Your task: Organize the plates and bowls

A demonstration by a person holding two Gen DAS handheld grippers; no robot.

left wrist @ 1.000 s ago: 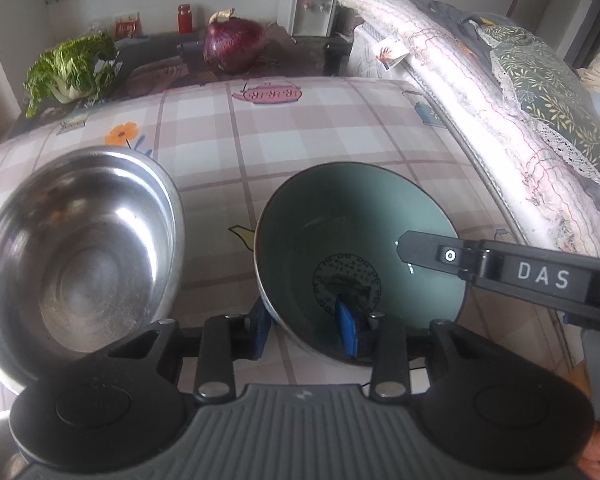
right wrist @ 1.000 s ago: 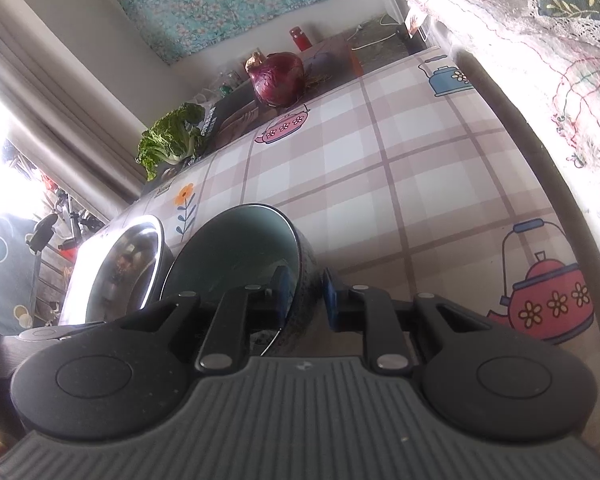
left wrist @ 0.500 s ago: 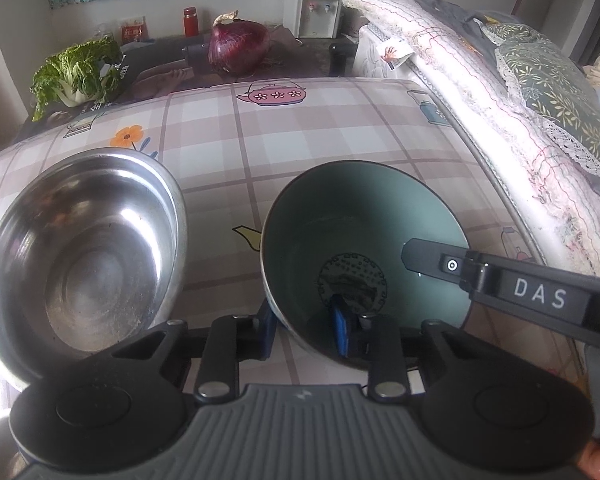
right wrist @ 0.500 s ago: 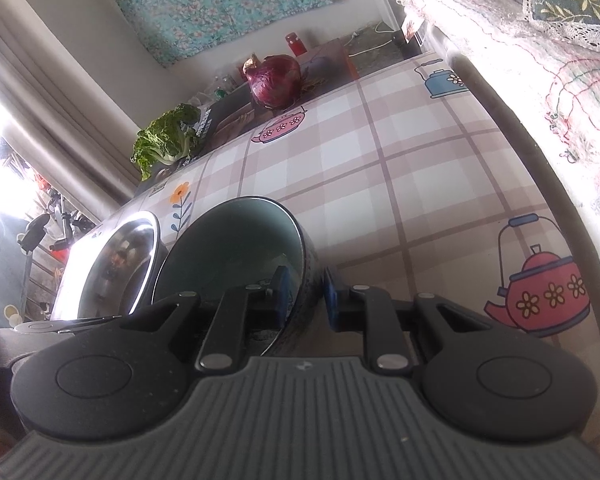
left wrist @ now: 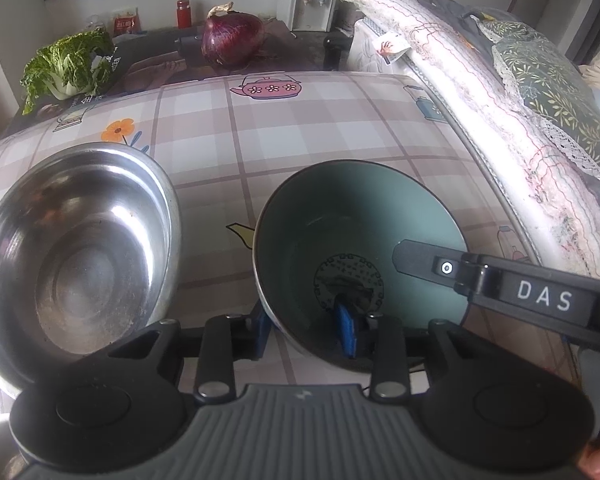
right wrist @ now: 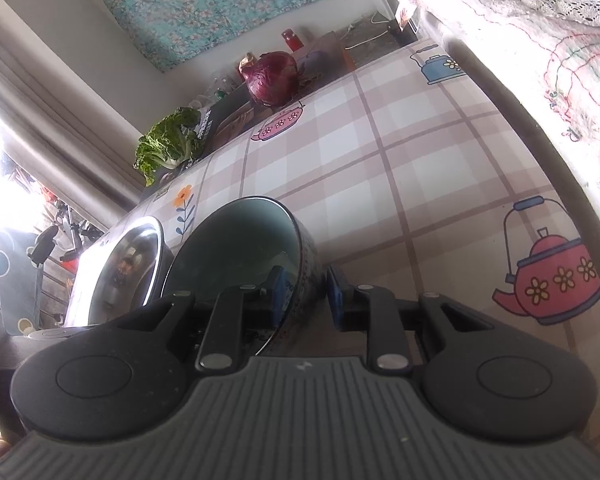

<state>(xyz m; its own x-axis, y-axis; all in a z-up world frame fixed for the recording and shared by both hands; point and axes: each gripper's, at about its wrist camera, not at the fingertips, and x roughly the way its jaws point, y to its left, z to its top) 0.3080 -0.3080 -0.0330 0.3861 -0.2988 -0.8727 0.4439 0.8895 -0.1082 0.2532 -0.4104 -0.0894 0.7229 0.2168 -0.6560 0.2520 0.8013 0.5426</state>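
A teal-green bowl (left wrist: 360, 220) with a dark round mark on its bottom stands on the checked tablecloth (left wrist: 300, 128). My left gripper (left wrist: 303, 330) straddles its near wall, one blue pad outside and one inside. The jaws are opening, with a wide gap between the pads. My right gripper (right wrist: 307, 300) straddles the same bowl (right wrist: 240, 248) at its right wall. Its jaws are also opening, and the pads stand just clear of the wall. One of its black fingers (left wrist: 428, 264) reaches over the rim. An empty steel bowl (left wrist: 80, 260) sits to the left of the green one, close beside it.
A purple cabbage (left wrist: 232, 40) and a leafy green vegetable (left wrist: 68, 68) lie on a dark surface past the table's far edge. A rolled quilt (left wrist: 480, 100) and cushions run along the table's right side. A water dispenser (left wrist: 310, 0) stands at the back.
The right gripper's pads have spread off the bowl wall that they pinched. The left pads drew in a little, then spread again. Both bowls have stayed in place.
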